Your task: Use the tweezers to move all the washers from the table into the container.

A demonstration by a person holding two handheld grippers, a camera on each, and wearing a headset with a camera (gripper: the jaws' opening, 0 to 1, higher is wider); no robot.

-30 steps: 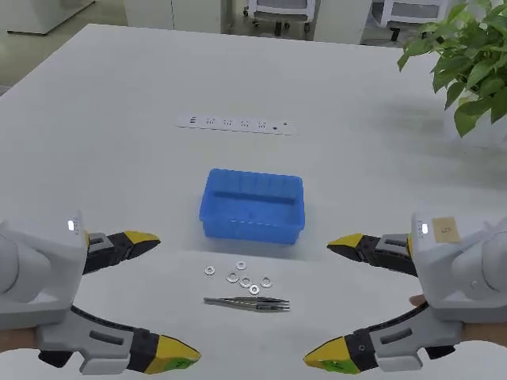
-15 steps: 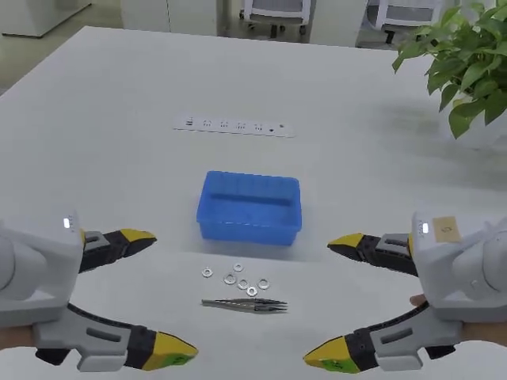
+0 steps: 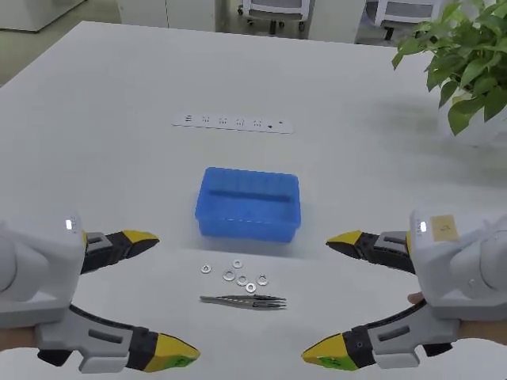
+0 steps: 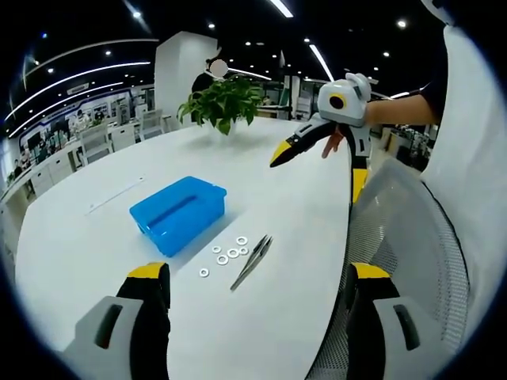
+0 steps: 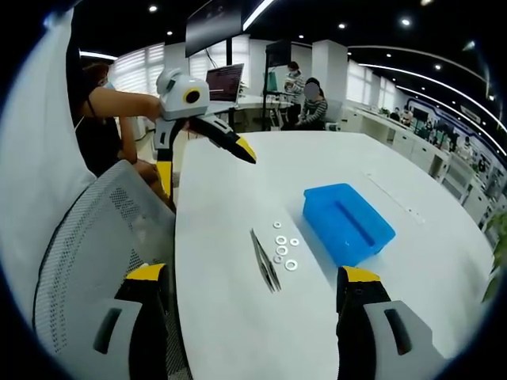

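Several small metal washers (image 3: 242, 277) lie in a loose cluster on the white table (image 3: 119, 182), just in front of the blue container (image 3: 249, 203). Metal tweezers (image 3: 242, 300) lie flat right in front of the washers. My left gripper (image 3: 162, 293) is open at the near left and my right gripper (image 3: 334, 294) is open at the near right; both hover apart from the objects with nothing between their jaws. The left gripper view has the washers (image 4: 228, 253), tweezers (image 4: 252, 261) and container (image 4: 178, 212). The right gripper view has the washers (image 5: 283, 250), tweezers (image 5: 265, 260) and container (image 5: 347, 222).
A white power strip (image 3: 233, 123) lies beyond the container. A potted green plant (image 3: 459, 55) stands at the far right. A mesh office chair (image 5: 103, 237) sits at the table's near edge, and people sit at desks in the background.
The head view has shifted slightly; the objects sit a little lower-left in frame. The grippers stay open in about the same places. The washers, tweezers and container have not moved.
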